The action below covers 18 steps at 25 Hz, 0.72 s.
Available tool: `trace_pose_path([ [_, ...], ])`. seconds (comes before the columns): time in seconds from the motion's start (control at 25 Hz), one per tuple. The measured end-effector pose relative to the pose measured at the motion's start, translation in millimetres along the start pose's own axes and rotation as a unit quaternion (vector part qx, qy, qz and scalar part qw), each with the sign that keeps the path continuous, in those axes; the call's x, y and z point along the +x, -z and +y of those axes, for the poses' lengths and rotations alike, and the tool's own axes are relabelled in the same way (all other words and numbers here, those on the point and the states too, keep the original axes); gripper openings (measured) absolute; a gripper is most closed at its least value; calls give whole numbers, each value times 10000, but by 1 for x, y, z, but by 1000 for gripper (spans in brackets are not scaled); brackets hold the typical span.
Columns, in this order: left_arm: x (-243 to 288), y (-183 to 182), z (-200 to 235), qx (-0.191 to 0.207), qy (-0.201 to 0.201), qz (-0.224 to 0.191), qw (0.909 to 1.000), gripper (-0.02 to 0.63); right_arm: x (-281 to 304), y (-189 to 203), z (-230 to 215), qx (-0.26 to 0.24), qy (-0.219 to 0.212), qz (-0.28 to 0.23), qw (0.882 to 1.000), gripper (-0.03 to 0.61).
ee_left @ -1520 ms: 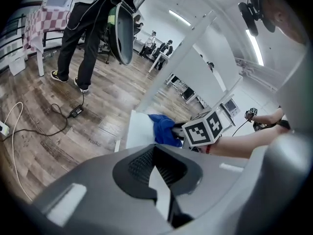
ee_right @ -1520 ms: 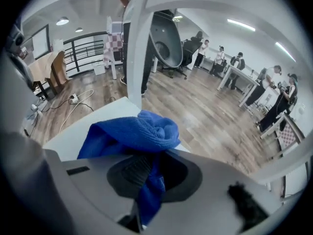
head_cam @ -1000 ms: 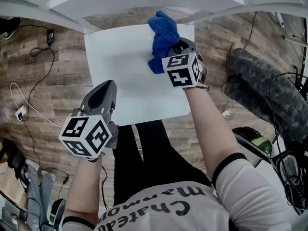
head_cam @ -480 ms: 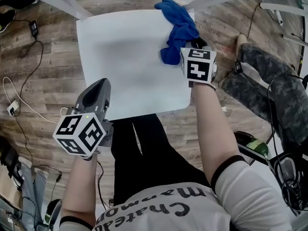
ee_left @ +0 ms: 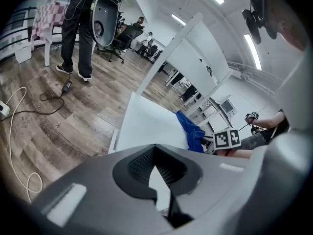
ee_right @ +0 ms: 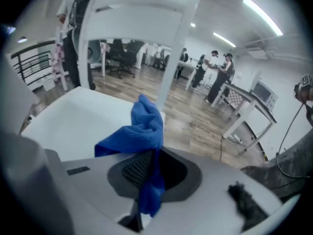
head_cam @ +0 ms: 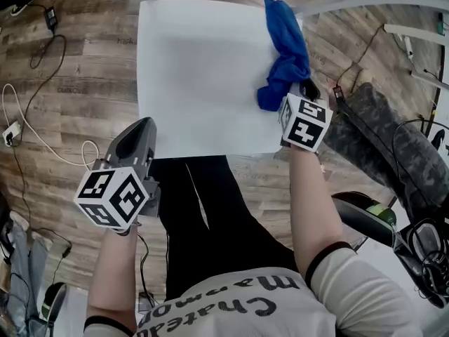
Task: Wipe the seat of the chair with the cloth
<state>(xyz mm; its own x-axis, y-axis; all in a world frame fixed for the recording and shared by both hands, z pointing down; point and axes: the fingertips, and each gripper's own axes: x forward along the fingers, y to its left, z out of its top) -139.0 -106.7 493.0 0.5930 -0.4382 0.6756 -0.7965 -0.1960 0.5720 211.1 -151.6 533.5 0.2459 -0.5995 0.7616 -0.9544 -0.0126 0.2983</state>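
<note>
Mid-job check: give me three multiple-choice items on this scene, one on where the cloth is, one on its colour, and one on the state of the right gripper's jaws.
1. Where is the cloth on the seat?
A. In the middle
B. At the front left corner
C. Along the person's right edge

2. What colour is the cloth?
A. Blue
B. White
C. Grey

3. What state is the right gripper in?
A. Jaws wide apart, empty
B. Jaws shut on the cloth
C. Jaws shut on a cable

Answers:
1. C: the head view shows it strung along the seat's right edge.
2. A: it is blue in all three views.
3. B: the right gripper view shows blue fabric pinched between the jaws.
</note>
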Motion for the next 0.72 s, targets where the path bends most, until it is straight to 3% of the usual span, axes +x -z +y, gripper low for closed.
trace_pose_path([
  [0.16,-20,7,8,-218,-67,-234,9995,8,-26,-20,75,-793,-821,-606,9916,46],
  [0.36,-48,13,8,-247,-90,-424,9988,8,-42,-55,157,-1105,-1683,-922,9752,46],
  [0.52,-75,30,21,-235,-266,-364,9987,8,-63,-77,220,-1605,-2282,-1217,9526,46],
  [0.72,-99,41,41,-523,-488,-523,9961,8,-64,-90,283,-2694,-2690,-1310,9153,46],
])
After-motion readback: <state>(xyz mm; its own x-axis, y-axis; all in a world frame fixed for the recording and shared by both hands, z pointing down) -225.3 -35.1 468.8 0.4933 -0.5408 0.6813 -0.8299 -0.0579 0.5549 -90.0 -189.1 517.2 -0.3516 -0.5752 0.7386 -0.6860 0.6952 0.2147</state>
